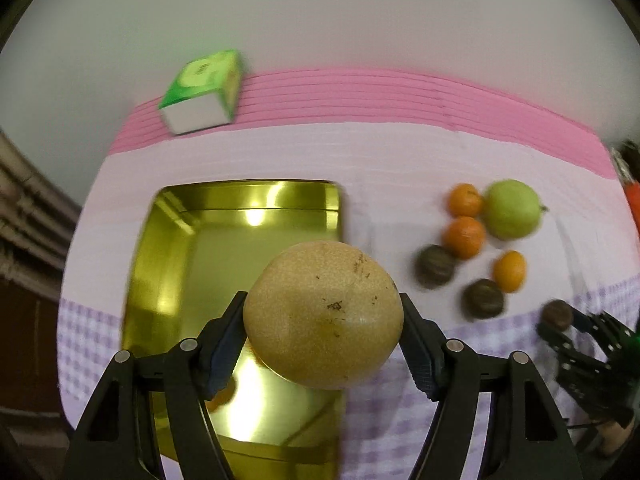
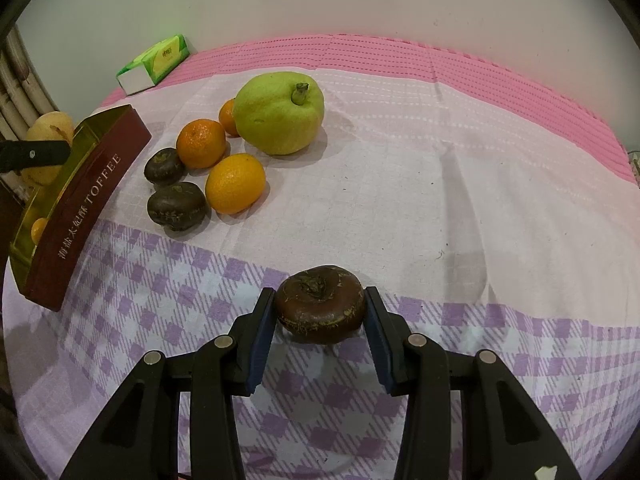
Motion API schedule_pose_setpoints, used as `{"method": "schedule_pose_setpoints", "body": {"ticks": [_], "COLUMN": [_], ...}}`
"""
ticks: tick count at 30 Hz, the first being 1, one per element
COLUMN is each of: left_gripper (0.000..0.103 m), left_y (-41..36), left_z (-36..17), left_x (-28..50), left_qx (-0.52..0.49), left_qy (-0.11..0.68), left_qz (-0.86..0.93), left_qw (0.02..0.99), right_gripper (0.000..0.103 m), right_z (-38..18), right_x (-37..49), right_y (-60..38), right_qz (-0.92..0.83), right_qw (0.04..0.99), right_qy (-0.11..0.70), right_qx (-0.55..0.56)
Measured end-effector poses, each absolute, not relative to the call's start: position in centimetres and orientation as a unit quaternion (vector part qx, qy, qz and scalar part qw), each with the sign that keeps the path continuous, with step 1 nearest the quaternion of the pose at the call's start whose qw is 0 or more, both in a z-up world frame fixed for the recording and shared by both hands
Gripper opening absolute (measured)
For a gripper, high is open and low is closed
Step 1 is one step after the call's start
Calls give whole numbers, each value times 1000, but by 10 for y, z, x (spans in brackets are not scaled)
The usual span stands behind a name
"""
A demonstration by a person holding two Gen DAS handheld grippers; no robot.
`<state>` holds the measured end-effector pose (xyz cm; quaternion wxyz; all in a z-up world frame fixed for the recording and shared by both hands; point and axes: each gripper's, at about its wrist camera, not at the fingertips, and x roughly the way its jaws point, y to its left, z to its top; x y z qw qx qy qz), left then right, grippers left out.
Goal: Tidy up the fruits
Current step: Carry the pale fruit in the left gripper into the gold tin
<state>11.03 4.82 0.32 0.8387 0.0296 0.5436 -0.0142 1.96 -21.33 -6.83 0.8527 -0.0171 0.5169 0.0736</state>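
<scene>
Fruits: your loose pile sat on the checked cloth [image 2: 400, 200], a green pear [image 2: 279, 113] with its stem tilted up and away from you, three oranges [image 2: 201, 143] and two dark water chestnuts [image 2: 177, 205] beside it.
Left fingers [image 1: 322, 320]: you gripped a round tan pear [image 1: 322, 314] above the gold tin [image 1: 168, 240].
Right fingers [image 2: 319, 307]: you clamped a flat chestnut [image 2: 319, 307], crown up, wide axis across the fingers, on the cloth.
Tin: long axis ran away from you.

A: Left gripper [image 1: 322, 312]?
B: Tilted steeply down, jaws clamped on a tan pear [image 1: 323, 314], lifted.
A: Right gripper [image 2: 320, 308]?
B: Steeply down too, pads apparently pinching a dark chestnut [image 2: 320, 304]; contact hard to confirm.
</scene>
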Motion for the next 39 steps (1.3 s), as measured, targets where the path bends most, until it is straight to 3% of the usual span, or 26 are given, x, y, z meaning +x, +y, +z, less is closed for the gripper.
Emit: {"method": "schedule_pose_setpoints", "body": {"ticks": [13,39], "left_gripper": [71,71], "left_y": [118,146], "left_z": [-27,-69], "left_x": [126,137], "left_qx": [13,-9], "left_qy": [563,604], "left_qz": [58,74], "left_qw": [824,793], "right_gripper": [41,41], "right_z": [-69,-71], "right_x": [21,23], "right_y": [-212,-206], "right_qz": [69,59], "right_qw": [852,850], "right_qy": [519,523], "right_qx": [-23,-34]}}
